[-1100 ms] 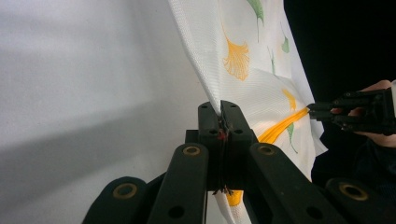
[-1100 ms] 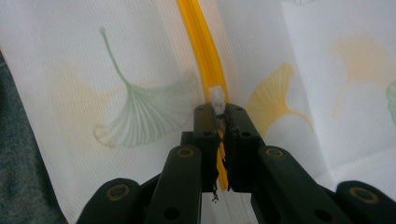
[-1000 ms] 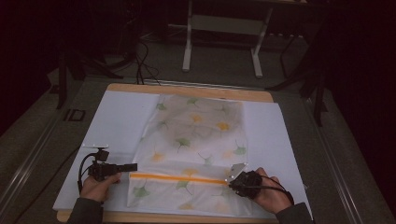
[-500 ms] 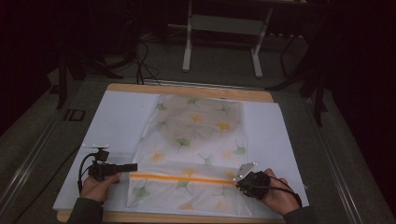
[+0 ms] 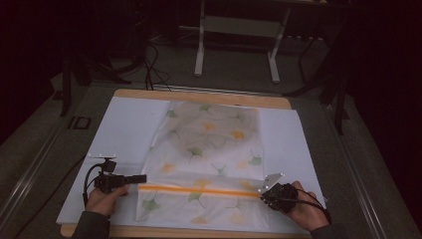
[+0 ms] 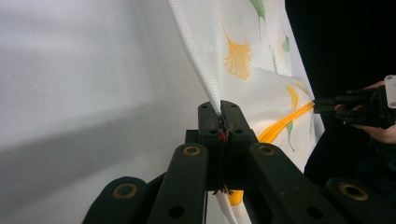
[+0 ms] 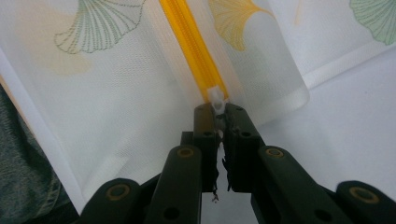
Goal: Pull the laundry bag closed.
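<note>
Mesh laundry bag (image 5: 206, 154) lies mid-table, left gripper (image 5: 141, 178) clamped on its 9 o'clock edge, right gripper (image 7: 218, 113) pinching the white zipper pull (image 7: 216, 97), which has slid toward 3 o'clock since a second ago, so the orange zipper (image 5: 199, 190) looks nearly fully run.

Dim, grainy high view with black surroundings beyond the pale sheet (image 5: 129, 129); brighter gripper views, near jaws soft, background blurred.
</note>
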`<move>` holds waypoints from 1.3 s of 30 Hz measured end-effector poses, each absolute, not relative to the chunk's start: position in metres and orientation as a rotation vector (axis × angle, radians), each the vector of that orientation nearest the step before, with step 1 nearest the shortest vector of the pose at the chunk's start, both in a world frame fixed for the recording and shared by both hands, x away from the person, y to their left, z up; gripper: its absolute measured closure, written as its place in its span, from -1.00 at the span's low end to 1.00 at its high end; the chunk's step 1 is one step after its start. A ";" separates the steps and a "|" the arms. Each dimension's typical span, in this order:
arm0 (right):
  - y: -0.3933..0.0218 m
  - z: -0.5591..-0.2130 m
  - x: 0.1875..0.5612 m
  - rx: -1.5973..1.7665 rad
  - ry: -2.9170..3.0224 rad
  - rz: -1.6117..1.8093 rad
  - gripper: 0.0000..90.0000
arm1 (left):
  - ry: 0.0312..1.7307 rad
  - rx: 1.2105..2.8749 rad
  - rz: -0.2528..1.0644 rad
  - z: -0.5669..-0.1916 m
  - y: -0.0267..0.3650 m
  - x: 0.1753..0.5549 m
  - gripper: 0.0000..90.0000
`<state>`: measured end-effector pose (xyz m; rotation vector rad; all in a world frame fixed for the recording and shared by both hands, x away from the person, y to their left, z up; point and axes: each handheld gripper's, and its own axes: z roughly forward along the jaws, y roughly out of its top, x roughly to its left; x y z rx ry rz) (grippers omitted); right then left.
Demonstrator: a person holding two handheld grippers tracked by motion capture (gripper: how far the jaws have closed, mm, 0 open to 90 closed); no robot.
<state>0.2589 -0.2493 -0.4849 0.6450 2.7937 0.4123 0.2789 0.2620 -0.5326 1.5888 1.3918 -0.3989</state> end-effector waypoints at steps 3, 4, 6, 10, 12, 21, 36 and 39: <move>-0.251 -0.484 0.259 0.649 2.793 0.422 0.88 | 1.388 1.595 -0.402 -0.533 0.261 0.279 0.98; -0.252 -0.484 0.259 0.649 2.791 0.421 0.88 | 1.388 1.596 -0.403 -0.533 0.261 0.279 0.98; -0.252 -0.483 0.259 0.655 2.788 0.423 0.88 | 1.386 1.597 -0.404 -0.533 0.261 0.279 0.98; -0.254 -0.480 0.260 0.661 2.772 0.433 0.88 | 1.381 1.600 -0.407 -0.533 0.260 0.279 0.98; -0.255 -0.479 0.260 0.663 2.768 0.435 0.88 | 1.382 1.599 -0.409 -0.533 0.259 0.279 0.98; -0.257 -0.479 0.259 0.676 2.766 0.437 0.88 | 1.379 1.609 -0.414 -0.533 0.257 0.278 0.98; -0.252 -0.488 0.259 0.666 2.783 0.437 0.84 | 1.389 1.609 -0.393 -0.532 0.262 0.276 0.86; -0.253 -0.488 0.260 0.680 2.777 0.468 0.69 | 1.390 1.598 -0.379 -0.531 0.266 0.275 0.80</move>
